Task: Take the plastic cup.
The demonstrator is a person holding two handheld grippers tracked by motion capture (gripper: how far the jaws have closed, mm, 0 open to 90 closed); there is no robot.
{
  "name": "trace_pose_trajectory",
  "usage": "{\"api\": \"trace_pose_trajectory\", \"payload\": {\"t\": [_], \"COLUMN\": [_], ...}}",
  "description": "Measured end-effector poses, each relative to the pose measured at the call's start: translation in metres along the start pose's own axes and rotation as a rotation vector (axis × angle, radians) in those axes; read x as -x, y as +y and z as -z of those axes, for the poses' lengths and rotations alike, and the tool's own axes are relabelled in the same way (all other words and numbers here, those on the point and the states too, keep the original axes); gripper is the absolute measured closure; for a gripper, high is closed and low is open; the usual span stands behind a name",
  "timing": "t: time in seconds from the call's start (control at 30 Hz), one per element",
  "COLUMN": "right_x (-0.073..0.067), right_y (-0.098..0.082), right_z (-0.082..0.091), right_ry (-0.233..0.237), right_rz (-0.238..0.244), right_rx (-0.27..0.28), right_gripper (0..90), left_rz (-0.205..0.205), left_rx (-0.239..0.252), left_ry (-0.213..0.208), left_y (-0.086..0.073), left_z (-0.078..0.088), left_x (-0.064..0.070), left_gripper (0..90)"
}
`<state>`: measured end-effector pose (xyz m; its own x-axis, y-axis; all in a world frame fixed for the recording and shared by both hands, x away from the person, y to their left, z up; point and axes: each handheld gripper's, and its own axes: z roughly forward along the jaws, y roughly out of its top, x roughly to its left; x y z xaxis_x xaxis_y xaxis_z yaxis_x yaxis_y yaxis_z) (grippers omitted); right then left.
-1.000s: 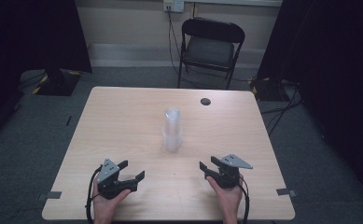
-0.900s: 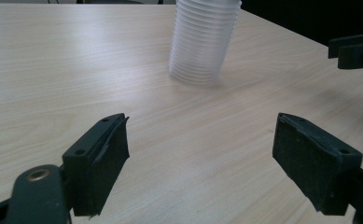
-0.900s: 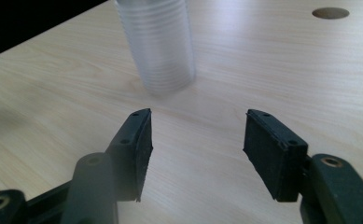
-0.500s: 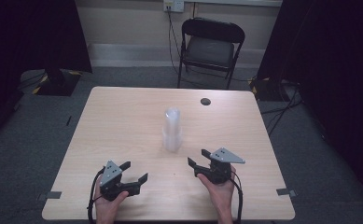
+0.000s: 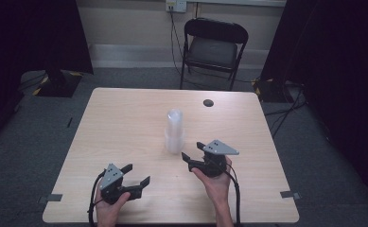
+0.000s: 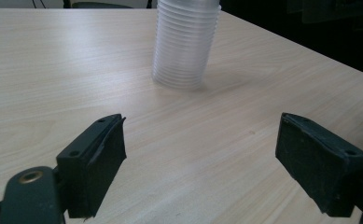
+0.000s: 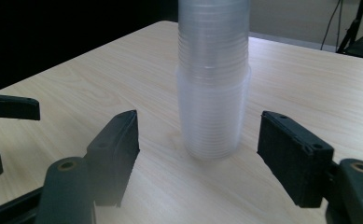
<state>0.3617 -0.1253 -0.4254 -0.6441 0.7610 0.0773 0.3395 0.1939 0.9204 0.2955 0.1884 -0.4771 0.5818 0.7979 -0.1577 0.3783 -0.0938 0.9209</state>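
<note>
Table [image 5: 125, 123]: light wood, standing on grey carpet.
Disc [image 5: 208, 102]: small, dark, lying near the table's far edge.
Folding chair [image 5: 214, 47]: black, sitting beyond the table, facing it.
Wall socket [image 5: 176, 4]: feeding cables down the wall.

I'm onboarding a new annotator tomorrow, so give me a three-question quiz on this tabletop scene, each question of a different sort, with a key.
1. True or false: the right tongs are clamped on the stack of clear cups.
2. Multiple choice: what lies on the table near its far edge? A) a red ball B) a small dark round thing C) a spoon
3. Short answer: how does the stack stand, and are the left tongs touching it?

Key
1. False: the jaws stand apart with the stack ahead of them, untouched; they have just been opening.
2. B, the small dark round thing.
3. Upright near the table's middle; the left tongs are open and well apart from it.
</note>
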Motion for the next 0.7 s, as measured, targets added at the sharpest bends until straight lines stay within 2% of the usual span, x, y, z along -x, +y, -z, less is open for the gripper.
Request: {"api": "trace_pose_trajectory", "payload": {"t": [0.07, 0.3, 0.43, 0.7], "right_x": [0.000, -0.003, -0.003, -0.002], "right_y": [0.004, 0.016, 0.024, 0.041], "right_z": [-0.003, -0.011, -0.017, -0.026], "right_ry": [0.003, 0.042, 0.039, 0.039], "right_rz": [-0.002, 0.005, 0.023, 0.058], "right_rx": [-0.002, 0.024, 0.024, 0.030], "right_gripper": [28.0, 28.0, 27.3, 25.3], "left_rz": [0.001, 0.013, 0.024, 0.010], "left_rx": [0.001, -0.011, 0.004, -0.010], "left_ry": [0.008, -0.015, -0.044, -0.041], "left_y": [0.000, -0.003, -0.003, -0.002], "left_z": [-0.001, -0.005, -0.006, -0.007], "left_x": [0.001, 0.007, 0.009, 0.010], "left_gripper": [15.9, 16.3, 16.2, 16.1]}}
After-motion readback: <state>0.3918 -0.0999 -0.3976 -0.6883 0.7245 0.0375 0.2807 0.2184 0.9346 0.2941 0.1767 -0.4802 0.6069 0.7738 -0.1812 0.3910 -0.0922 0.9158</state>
